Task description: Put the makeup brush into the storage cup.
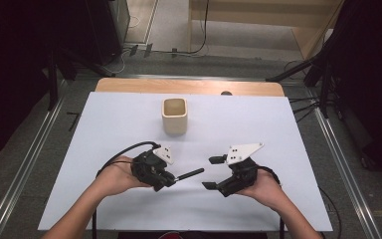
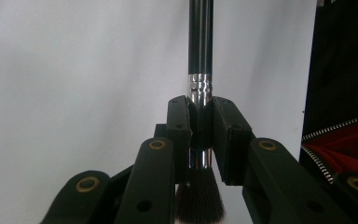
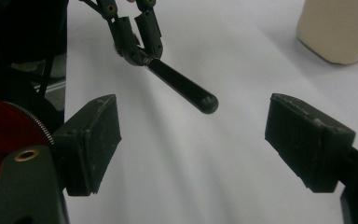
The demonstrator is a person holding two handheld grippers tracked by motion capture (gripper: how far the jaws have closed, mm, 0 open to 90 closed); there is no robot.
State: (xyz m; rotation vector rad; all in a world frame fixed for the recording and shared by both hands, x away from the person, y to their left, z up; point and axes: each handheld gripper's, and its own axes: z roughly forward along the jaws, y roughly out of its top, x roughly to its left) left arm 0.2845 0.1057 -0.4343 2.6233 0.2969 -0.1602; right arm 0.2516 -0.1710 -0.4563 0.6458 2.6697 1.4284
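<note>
Left fingers: my left gripper (image 1: 173,178) is clamped on the brush (image 2: 200,70), pads squeezing its silver ferrule.
Right fingers: my right gripper (image 1: 213,173) stands wide apart, nothing between the pads (image 3: 91,140).
Brush: held off the worktop (image 1: 104,124), toward its near edge and about midway between the left and right edges; the dark bristles lie back between my left jaws, and the black handle points at my right gripper, its tip just short of the gap.
Cup: a cream cup (image 1: 174,115) stands upright near the far edge, well apart from both grippers.
Case: a zipped case with red lining (image 2: 345,149) shows at the side in both gripper views.
</note>
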